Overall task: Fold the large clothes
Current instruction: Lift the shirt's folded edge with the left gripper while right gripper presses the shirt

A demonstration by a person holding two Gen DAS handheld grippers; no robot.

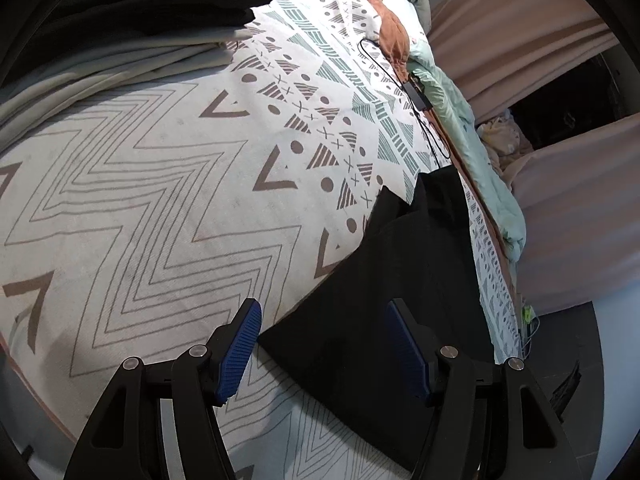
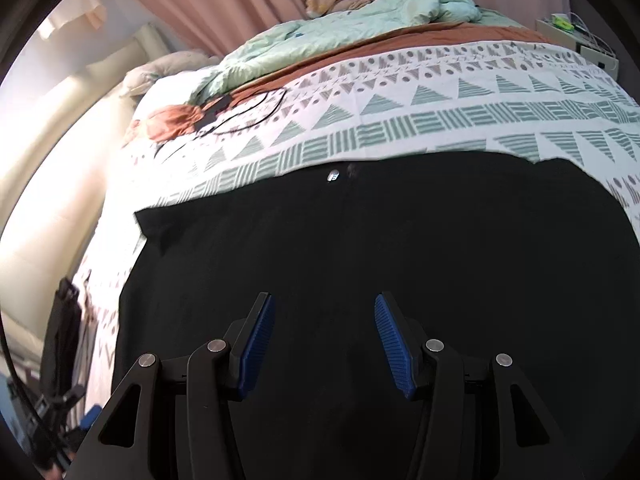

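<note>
Fingers (image 1: 248, 344) of the left gripper (image 1: 324, 346) are seen spread apart with nothing caught between them, and the right gripper (image 2: 325, 344) is likewise held apart and empty, poised just above dark cloth. Below both, a black garment (image 2: 360, 248) is laid out flat on the bed (image 1: 132, 200), its straight top edge and a small pale label (image 2: 333, 176) shown in the right wrist view, one pointed corner reached by the left wrist view. No fold can be made out in it, so this piece is judged to be spread but not yet folded. Further off, a stack of clothes (image 1: 132, 12) is seen, black on top of pale grey, apparently finished already. Beyond, a mint quilt (image 2: 340, 28) is bunched along the bed's far side beside pink curtains (image 1: 520, 32).
</note>
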